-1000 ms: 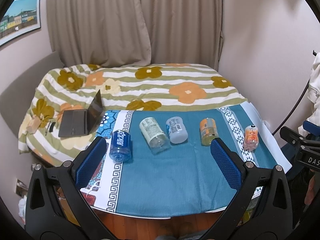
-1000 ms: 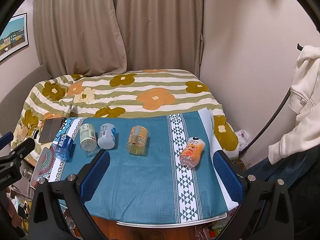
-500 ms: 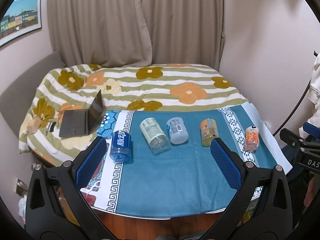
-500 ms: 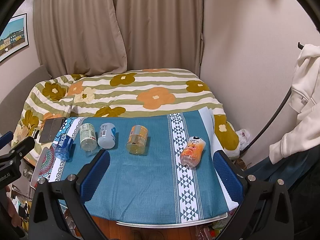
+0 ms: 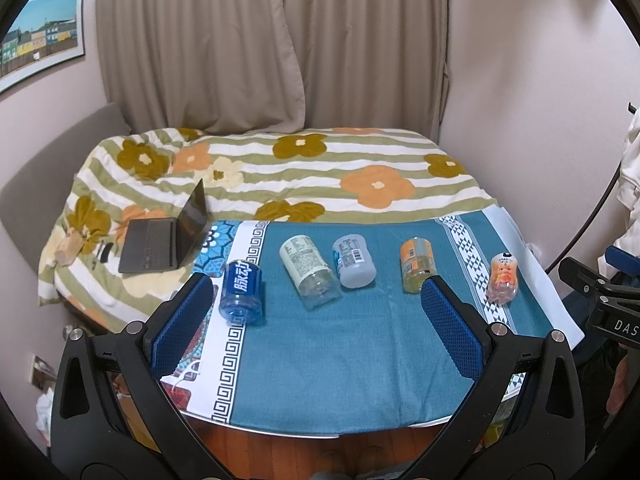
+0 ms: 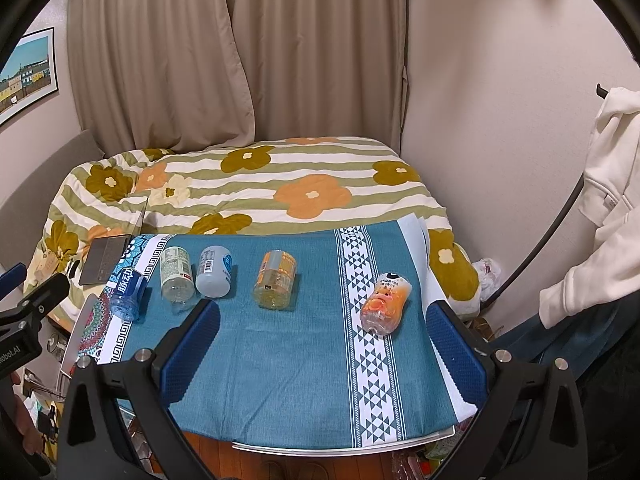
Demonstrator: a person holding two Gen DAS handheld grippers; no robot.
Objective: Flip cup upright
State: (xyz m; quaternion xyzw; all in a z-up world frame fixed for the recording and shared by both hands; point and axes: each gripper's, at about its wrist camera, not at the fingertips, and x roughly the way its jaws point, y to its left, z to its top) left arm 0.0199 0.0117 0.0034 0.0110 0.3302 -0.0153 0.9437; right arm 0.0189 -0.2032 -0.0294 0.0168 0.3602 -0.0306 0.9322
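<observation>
Several plastic cups lie on their sides in a row on the blue tablecloth (image 5: 332, 360): a blue one (image 5: 241, 293) (image 6: 128, 291), a clear one with a white label (image 5: 309, 271) (image 6: 175, 274), a pale blue one (image 5: 353, 261) (image 6: 214, 271), an orange-labelled one (image 5: 416, 265) (image 6: 275, 279) and an orange cartoon one (image 5: 502, 278) (image 6: 385, 304). My left gripper (image 5: 318, 320) hovers open in front of the row. Over the cloth's near right part, my right gripper (image 6: 322, 348) is open too. Both hold nothing.
A bed with a flowered striped quilt (image 5: 288, 168) lies behind the table. An open laptop (image 5: 166, 236) rests on its left side. Curtains (image 5: 272, 48) hang behind. A white hoodie (image 6: 612, 184) hangs at the right. The table's near edge (image 6: 344, 446) shows wooden floor below.
Both views have shifted only slightly; the cups have not moved and both grippers stay open.
</observation>
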